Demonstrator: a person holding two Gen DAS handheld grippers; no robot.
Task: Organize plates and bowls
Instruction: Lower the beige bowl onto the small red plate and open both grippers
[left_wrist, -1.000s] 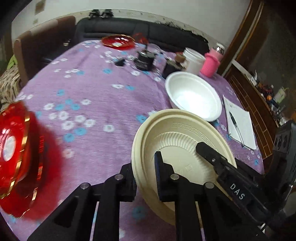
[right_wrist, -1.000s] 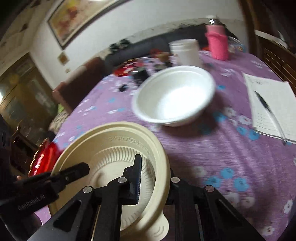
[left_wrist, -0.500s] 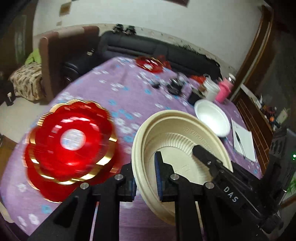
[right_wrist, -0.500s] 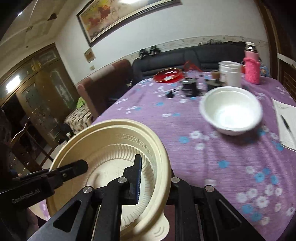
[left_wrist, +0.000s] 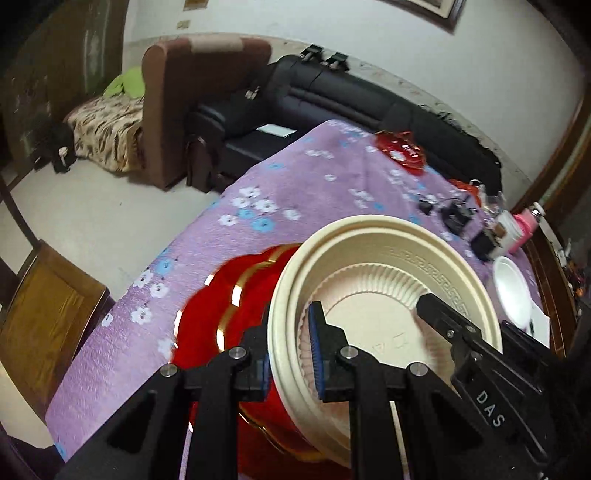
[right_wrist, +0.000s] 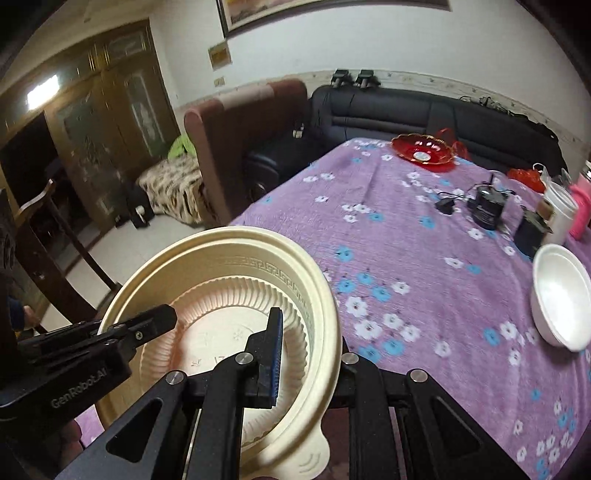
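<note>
Both grippers hold one cream plastic bowl (left_wrist: 384, 280) by opposite rims. My left gripper (left_wrist: 291, 354) is shut on its left rim. My right gripper (right_wrist: 310, 354) is shut on its right rim, where the bowl also shows (right_wrist: 229, 295). The bowl hangs above a stack of red plates with gold rims (left_wrist: 236, 306) at the near left corner of the purple flowered table (left_wrist: 295, 192). A white bowl (right_wrist: 561, 295) stands at the right. Another red plate (right_wrist: 423, 147) lies at the far end.
Black chargers (right_wrist: 487, 206), a white cup (right_wrist: 559, 210) and a pink bottle (right_wrist: 580, 210) crowd the far right. A notepad (left_wrist: 539, 328) lies beyond the white bowl. A wooden chair (left_wrist: 40, 306) stands at the left, with sofas behind the table.
Both grippers carried the cream bowl up and to the left, away from the white bowl. It now hangs over the red plate stack, which has come under the left gripper.
</note>
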